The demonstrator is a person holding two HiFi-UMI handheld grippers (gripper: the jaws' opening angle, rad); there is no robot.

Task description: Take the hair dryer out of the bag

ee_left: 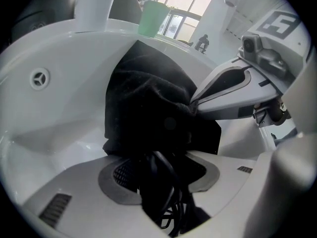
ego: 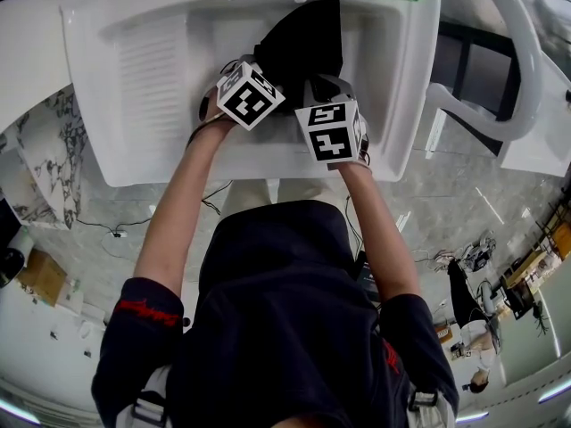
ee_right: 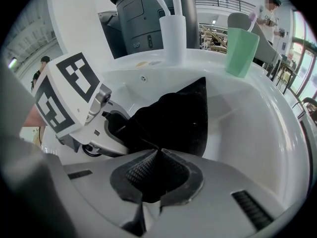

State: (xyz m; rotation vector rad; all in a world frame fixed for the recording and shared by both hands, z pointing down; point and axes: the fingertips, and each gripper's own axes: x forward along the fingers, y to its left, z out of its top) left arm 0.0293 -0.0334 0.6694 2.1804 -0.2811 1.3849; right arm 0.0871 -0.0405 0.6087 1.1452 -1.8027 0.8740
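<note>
A black fabric bag (ego: 303, 38) lies in the white sink basin (ego: 134, 78). In the left gripper view the bag (ee_left: 143, 98) rises just ahead, and a black hair dryer part with looped cord (ee_left: 166, 197) sits between the wide-set jaws of my left gripper (ee_left: 161, 175), which grips it at the bag's mouth. My right gripper (ee_right: 156, 175) is shut on a pinch of the bag's cloth (ee_right: 181, 115), which stands up in a peak. From the head view both grippers (ego: 259, 65) (ego: 317, 83) meet at the bag's near end. Most of the dryer is hidden.
A green cup (ee_right: 241, 51) and a white cup (ee_right: 173, 33) holding toothbrushes stand on the basin's far rim. The overflow hole (ee_left: 39, 77) is in the basin's back wall. A ribbed shelf (ego: 152, 61) lies left of the bag.
</note>
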